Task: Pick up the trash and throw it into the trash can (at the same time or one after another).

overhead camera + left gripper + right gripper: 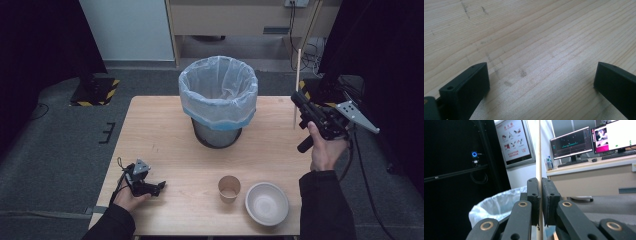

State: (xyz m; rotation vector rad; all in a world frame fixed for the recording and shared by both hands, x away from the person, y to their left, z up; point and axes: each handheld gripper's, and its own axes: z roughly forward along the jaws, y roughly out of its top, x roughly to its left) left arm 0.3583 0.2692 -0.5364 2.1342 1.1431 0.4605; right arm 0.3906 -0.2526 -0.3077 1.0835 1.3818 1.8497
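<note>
Your right gripper [300, 106] has its jaws pinched tight on a thin wooden stick [297, 75], holding it upright in the air to the right of the lined waste bin [218, 100] at the far middle of the desk [165, 150]. Held that high, the stick looks ready to tip over the rim. Your left gripper [159, 186] rests low at the near left, jaws wide and empty, clear of the paper cup [229, 188] and bowl [266, 203].
</note>
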